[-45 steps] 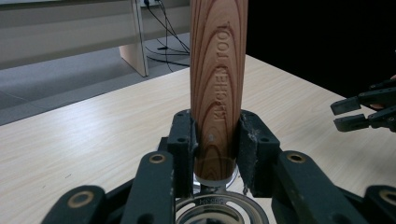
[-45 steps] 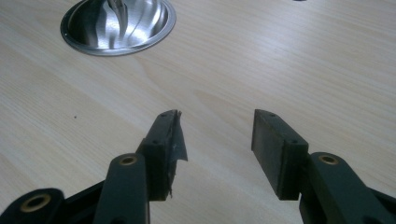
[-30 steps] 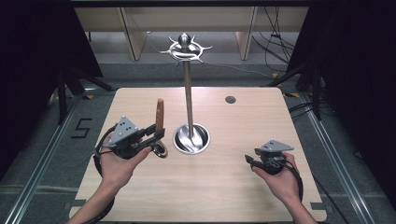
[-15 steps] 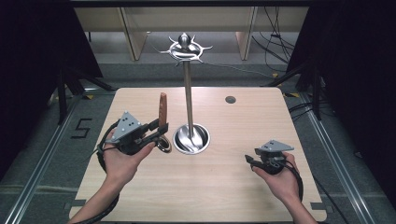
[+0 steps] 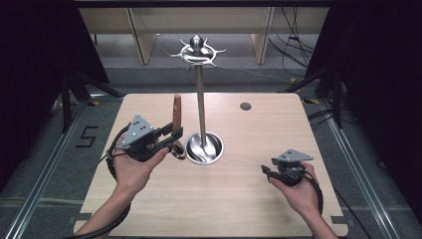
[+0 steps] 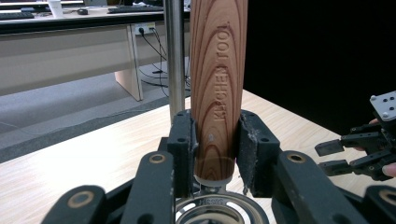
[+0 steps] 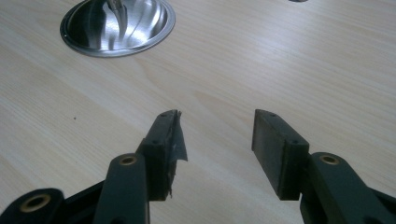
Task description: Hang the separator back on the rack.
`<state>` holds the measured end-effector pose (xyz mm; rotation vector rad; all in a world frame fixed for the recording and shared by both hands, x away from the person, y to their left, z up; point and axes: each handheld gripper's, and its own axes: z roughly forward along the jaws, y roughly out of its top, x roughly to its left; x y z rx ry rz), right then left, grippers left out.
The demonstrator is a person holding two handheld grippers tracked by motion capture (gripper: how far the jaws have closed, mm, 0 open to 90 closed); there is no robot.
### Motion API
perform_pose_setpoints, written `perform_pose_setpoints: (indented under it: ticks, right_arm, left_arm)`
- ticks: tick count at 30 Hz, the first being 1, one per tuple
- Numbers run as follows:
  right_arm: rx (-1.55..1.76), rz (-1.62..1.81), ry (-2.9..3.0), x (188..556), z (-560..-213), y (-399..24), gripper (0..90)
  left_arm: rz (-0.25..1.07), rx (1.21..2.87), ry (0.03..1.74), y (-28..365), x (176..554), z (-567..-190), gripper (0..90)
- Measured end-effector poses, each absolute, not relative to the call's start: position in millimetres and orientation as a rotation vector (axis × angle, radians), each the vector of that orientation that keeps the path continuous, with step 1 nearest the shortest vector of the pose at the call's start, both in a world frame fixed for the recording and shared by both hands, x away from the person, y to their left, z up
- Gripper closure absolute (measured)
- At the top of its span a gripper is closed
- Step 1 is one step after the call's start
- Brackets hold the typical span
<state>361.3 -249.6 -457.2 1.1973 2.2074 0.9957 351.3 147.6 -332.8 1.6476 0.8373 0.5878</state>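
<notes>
Right now I have my left gripper (image 5: 169, 135) clamped on the wooden handle (image 6: 218, 84) of a kitchen tool, pads pressing both sides near its lower end. Handle stands upright just beside the pole of the metal stand (image 5: 200, 99), tool's metal end hanging close to the stand's round base. My right gripper (image 7: 217, 140) sits low over the table (image 5: 239, 199), well apart from the stand, jaws spread, nothing between them.
</notes>
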Motion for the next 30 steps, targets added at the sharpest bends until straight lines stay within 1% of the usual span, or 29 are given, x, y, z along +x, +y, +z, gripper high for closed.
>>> perform_pose_setpoints:
  ticks: [10,12,30]
  right_arm:
    - [1.186,0.982,2.203,361,-457,-250,51.9]
    - [1.251,1.001,2.201,359,-456,-248,51.9]
    - [1.228,1.001,2.193,360,-457,-249,51.6]
  left_arm:
    - [0.605,1.630,0.836,144,355,-327,68.0]
    - [0.610,1.626,0.832,143,356,-325,68.0]
    - [0.622,1.609,0.827,135,360,-315,68.0]
